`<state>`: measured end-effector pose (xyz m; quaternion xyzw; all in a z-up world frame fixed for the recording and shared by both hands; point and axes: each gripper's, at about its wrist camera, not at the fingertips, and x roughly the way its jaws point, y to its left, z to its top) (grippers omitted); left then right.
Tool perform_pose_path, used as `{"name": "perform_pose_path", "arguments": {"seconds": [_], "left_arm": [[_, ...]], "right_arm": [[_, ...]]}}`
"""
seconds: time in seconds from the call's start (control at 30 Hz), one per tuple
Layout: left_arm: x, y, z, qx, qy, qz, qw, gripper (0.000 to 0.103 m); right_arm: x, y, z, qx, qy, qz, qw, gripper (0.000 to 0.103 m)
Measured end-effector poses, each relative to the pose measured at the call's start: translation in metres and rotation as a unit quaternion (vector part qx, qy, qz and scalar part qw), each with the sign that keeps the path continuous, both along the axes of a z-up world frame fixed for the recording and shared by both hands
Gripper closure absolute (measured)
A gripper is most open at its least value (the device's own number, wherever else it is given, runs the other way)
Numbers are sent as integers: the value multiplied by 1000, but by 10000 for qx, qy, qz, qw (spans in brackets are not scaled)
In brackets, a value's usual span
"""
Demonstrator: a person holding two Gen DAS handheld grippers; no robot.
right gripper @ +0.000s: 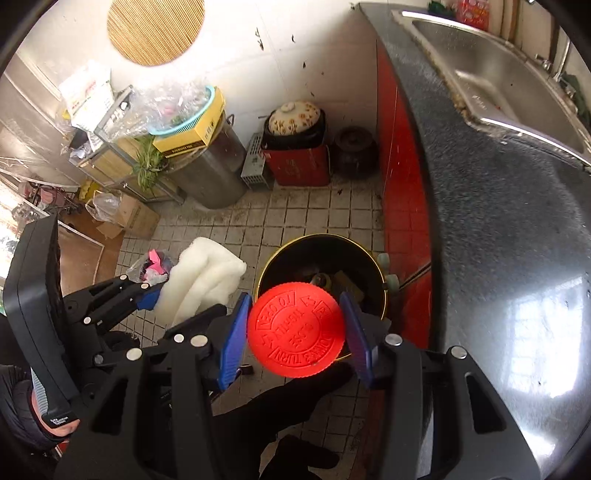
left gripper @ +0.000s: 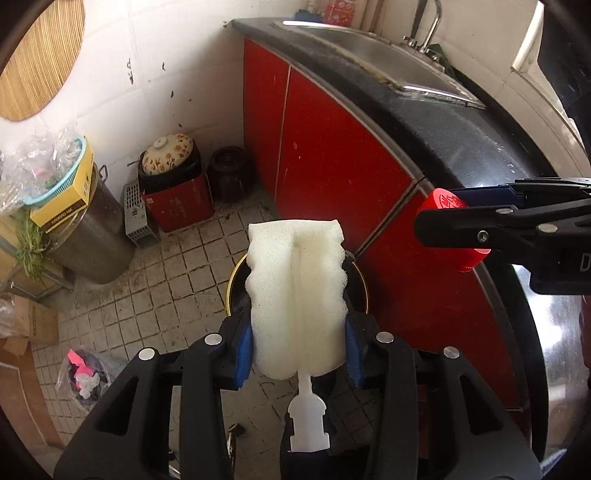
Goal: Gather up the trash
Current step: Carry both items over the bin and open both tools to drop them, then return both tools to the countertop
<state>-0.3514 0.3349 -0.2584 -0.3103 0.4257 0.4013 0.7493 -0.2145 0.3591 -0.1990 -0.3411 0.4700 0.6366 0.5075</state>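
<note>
Where grimy floor tiles (right gripper: 295, 214) spread (perhaps damp), red cabinets (left gripper: 332, 155) stand.

A dark speckled desk (right gripper: 498, 229) runs along the right, fitted with a steel sink (right gripper: 495, 74) and a faucet (left gripper: 430, 27). Red cabinet doors (left gripper: 332, 155) close the space beneath it. On the tiled floor (right gripper: 295, 218) against the white wall stand a dark jar (right gripper: 355, 151), a red box (right gripper: 300, 162) carrying a floral-lidded pot (right gripper: 293, 118), and a tall metal drum (right gripper: 212, 173) topped by a yellow box (right gripper: 192, 138). A round woven mat (right gripper: 155, 27) hangs on the wall.
</note>
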Motion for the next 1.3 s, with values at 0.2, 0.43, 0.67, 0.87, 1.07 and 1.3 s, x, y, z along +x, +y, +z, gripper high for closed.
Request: {"name": "perform_pose_path", "arguments": {"seconds": [0.2, 0.43, 0.67, 0.87, 1.07, 1.3], "left_arm": [[3, 14, -18, -114, -15, 6, 9999, 64], [2, 25, -19, -123, -84, 66, 9999, 26], [3, 26, -8, -15, 18, -32, 10000, 26], [14, 17, 19, 236, -43, -224, 9995, 26], [62, -13, 63, 629, -257, -1007, 9926, 21], [171, -89, 103, 890, -560, -2892, 9515, 20]], "right_arm": [[1, 24, -17, -108, -10, 42, 9999, 54], [7, 30, -14, 11, 16, -6, 10000, 34], [19, 21, 1, 135, 72, -176, 9997, 33], [41, -9, 33, 394, 117, -550, 9976, 31], [90, -82, 80, 826, -70, -1468, 9857, 25], [170, -224, 123, 1088, -498, -3291, 9367, 24]]}}
